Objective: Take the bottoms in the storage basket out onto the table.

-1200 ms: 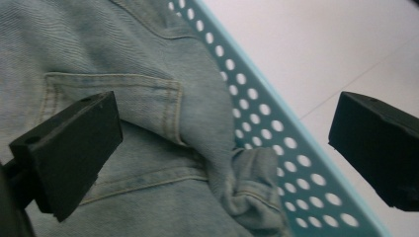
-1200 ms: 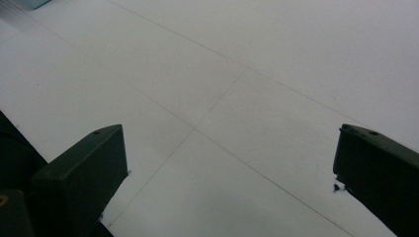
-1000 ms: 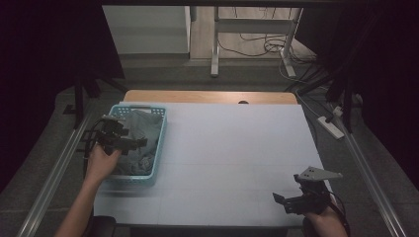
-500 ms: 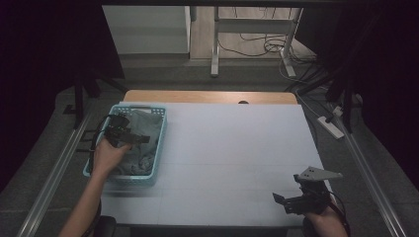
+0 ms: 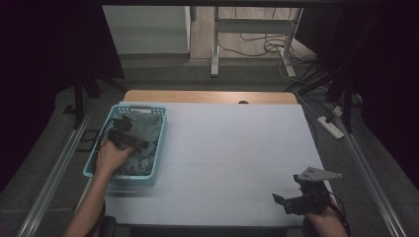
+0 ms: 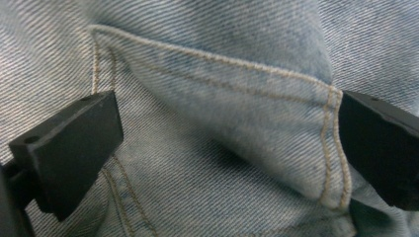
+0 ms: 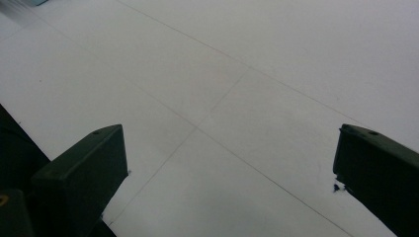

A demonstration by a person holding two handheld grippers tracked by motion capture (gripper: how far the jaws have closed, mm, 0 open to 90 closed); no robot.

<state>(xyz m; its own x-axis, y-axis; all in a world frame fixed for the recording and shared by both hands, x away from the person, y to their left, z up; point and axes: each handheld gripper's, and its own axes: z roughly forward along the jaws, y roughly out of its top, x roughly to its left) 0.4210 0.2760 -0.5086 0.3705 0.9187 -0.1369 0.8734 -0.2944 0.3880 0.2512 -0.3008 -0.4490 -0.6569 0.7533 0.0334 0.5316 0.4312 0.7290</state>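
Left tongs (image 6: 222, 163) gape wide over denim jeans (image 6: 212, 89) (basket-held); right tongs (image 7: 227, 182) equally wide.

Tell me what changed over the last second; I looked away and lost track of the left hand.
The left gripper moved from the basket's left rim in over the jeans and down onto them; its jaws stand open on either side of a denim fold, nothing gripped yet. The right gripper stayed open near the table's front right corner, and the basket kept its place.

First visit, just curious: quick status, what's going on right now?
Left gripper open, down on denim jeans in teal basket. Right gripper open, idle over white table. Nothing in the way.
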